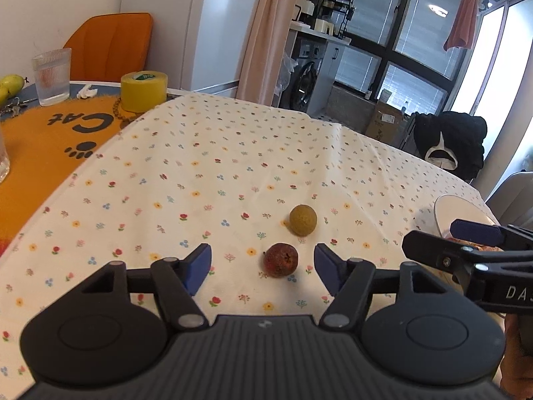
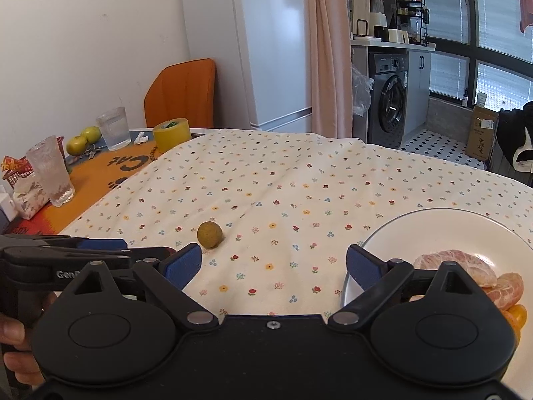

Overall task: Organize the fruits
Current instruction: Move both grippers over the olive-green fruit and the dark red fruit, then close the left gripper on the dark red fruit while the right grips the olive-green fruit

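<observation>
Kitchen-dining rm: round table under a floral tablecloth, fridge and washing machine behind.

Left gripper: jaws wide apart, nothing held. The red fruit lies on the cloth between the blue pads, slightly nearer the right pad, not touching either. Judged reason for the spread: it is lined up to bracket this fruit before closing.

At 12 o'clock from the red fruit, just beyond the fingertips, is a green-brown round fruit, loose on the cloth, apart from the red one.

Right gripper: jaws also wide apart, empty. Its right pad overlaps the rim of the white plate at approx. 3 o'clock; it probably waits there, clear of the left gripper's approach. Plate holds peeled citrus segments and a small orange fruit near the edge, so the plate is judged the collection pt.

Outward at 10 o'clock: yellow tape roll, glass tumbler, green fruits on an orange mat, well apart from the work.

Two fruits on the cloth not yet plated.
</observation>
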A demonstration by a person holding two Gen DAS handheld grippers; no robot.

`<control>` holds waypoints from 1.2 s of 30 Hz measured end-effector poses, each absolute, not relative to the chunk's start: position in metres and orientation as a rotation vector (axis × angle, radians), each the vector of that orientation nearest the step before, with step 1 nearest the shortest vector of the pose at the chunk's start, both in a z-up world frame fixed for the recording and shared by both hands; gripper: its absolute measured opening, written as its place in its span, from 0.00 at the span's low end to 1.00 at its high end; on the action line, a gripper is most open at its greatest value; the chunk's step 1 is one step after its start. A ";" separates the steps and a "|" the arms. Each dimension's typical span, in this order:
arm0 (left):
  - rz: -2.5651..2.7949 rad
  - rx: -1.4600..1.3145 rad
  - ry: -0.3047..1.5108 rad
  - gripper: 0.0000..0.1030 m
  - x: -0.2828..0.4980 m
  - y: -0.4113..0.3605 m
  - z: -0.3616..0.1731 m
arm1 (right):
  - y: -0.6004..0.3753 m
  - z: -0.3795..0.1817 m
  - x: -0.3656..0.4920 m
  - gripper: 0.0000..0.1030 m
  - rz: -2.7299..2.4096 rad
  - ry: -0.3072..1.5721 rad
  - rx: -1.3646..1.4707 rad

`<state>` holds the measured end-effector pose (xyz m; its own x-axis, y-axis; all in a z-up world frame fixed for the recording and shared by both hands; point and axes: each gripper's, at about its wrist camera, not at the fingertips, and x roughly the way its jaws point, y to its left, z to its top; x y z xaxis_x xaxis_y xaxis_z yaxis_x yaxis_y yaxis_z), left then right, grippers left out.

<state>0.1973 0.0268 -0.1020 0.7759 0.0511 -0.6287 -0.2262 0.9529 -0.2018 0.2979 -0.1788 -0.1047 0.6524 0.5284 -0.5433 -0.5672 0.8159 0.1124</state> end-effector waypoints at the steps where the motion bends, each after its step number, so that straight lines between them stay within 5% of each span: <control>1: 0.152 -0.273 0.670 0.61 0.199 0.026 -0.103 | -0.178 -0.105 0.299 0.86 0.622 0.597 -0.073; 9: 0.132 -0.267 0.691 0.45 0.209 0.020 -0.114 | -0.169 -0.110 0.306 0.80 0.649 0.621 -0.076; 13: 0.138 -0.270 0.689 0.23 0.210 0.023 -0.114 | -0.161 -0.112 0.309 0.76 0.667 0.633 -0.088; 29: 0.203 -0.327 0.648 0.22 0.196 0.055 -0.105 | -0.118 -0.119 0.322 0.52 0.759 0.679 -0.135; 36: 0.241 -0.327 0.633 0.22 0.189 0.064 -0.103 | -0.102 -0.122 0.325 0.50 0.774 0.684 -0.168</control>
<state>0.1894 0.0639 -0.1033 0.7812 0.1207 -0.6126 -0.3179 0.9213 -0.2239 0.3249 -0.1018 -0.1220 0.5138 0.5877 -0.6250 -0.6926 0.7140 0.1021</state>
